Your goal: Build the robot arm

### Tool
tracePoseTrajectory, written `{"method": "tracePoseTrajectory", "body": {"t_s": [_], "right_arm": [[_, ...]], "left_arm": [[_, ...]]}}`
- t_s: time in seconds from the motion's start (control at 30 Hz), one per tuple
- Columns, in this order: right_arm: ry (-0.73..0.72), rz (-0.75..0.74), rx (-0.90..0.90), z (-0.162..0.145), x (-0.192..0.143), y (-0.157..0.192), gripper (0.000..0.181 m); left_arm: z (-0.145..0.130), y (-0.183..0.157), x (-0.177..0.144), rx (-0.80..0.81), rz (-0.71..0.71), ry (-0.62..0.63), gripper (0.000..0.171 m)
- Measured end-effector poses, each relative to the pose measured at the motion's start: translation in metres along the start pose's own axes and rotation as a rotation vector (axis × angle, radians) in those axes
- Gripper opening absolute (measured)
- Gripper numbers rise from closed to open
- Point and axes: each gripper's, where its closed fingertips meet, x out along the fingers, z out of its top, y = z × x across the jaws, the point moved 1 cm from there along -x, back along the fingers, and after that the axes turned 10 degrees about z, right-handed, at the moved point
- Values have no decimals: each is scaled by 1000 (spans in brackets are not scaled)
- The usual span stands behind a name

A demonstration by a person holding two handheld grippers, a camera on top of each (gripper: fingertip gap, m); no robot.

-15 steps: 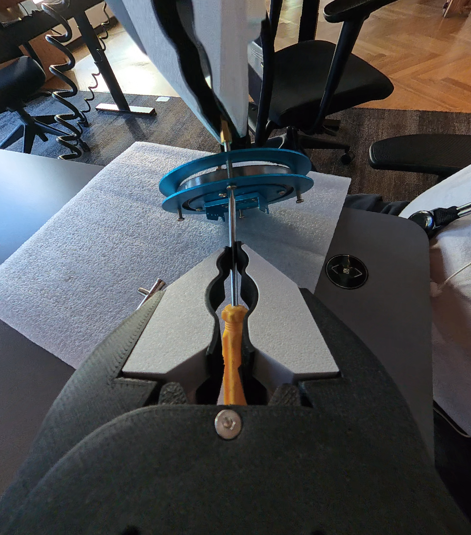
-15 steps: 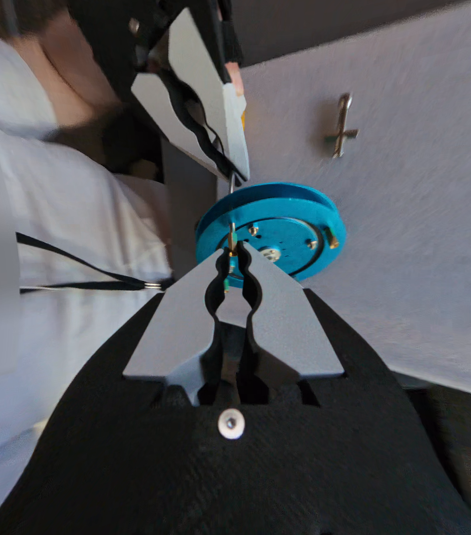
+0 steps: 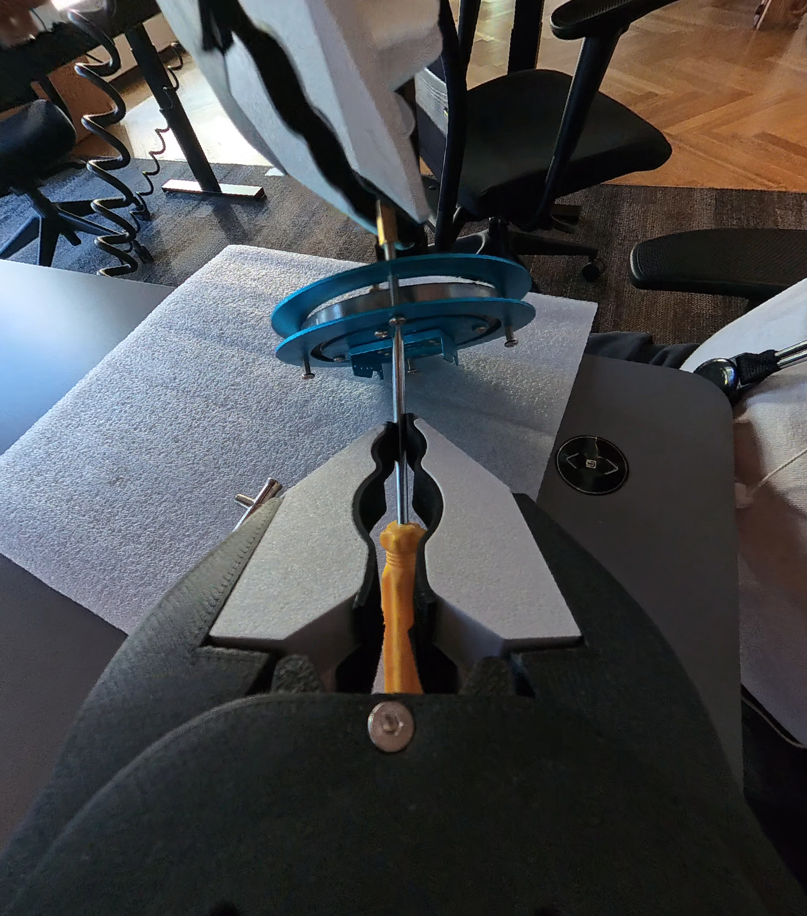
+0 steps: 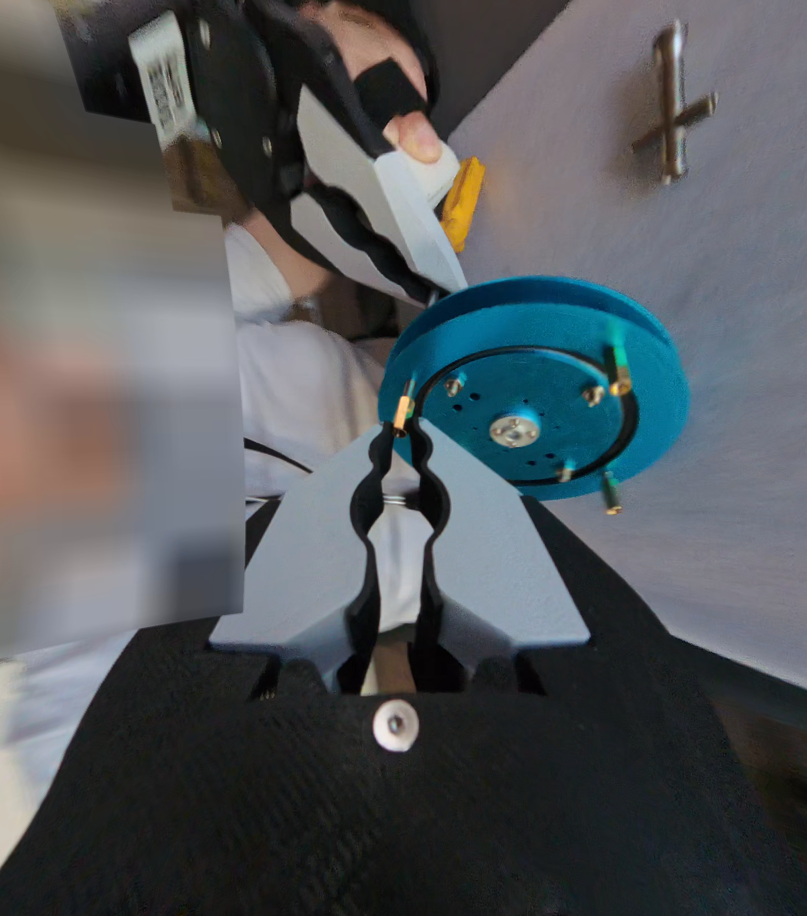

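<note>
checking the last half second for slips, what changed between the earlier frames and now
The right gripper has drawn back and swung aside, its tips now at the top end of a brass standoff on the blue disc assembly, so more of the disc's face shows. Whether it grips the standoff I cannot tell. The left gripper stays shut on the orange screwdriver, its shaft still up against the disc's underside. The foam sheet looks unmoved.

- Blue disc assembly (image 3: pixel 404 310): two stacked blue plates, silver ring between, raised off white foam sheet (image 3: pixel 153 436); screws poke out underneath.
- Orange-handled screwdriver (image 3: pixel 399 595): clamped in left gripper (image 3: pixel 400 431), shaft points to 12 o'clock, tip at a screw on the disc's lower plate.
- Brass standoff (image 4: pixel 404 411): pinched at right gripper (image 4: pixel 400 438) fingertips, at disc's 9 o'clock edge.
</note>
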Motion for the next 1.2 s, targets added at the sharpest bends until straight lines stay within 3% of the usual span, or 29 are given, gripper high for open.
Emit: {"method": "tracePoseTrajectory", "body": {"t_s": [0.03,0.17,0.33,0.4,0.53,0.67,0.8,1.1,1.2], "right_arm": [[40,-89,-110,-1,-1,-2,7],[195,-433,-573,1,-4,-6,21],[313,-769,-1114,6,-9,-10,16],[316,-814,-1209,6,-8,-11,3],[260,-839,-1221,10,-10,-9,10],[293,-849,-1298,8,-7,-1,5],[288,-764,-1193,6,-5,-1,4],[-23,-219,-281,7,-6,-2,4],[-122,-72,-54,8,-6,-2,4]], "left_arm": [[0,0,0,-2,-3,0,2],[0,0,0,-5,-2,1,2],[0,0,0,-5,-2,1,2],[0,0,0,-4,-3,1,2],[0,-1,0,-5,-4,2,2],[0,0,0,-5,-3,3,2],[-1,-1,0,-4,-6,3,2],[-1,0,0,3,4,7,2],[-1,1,0,-1,4,9,2]]}}
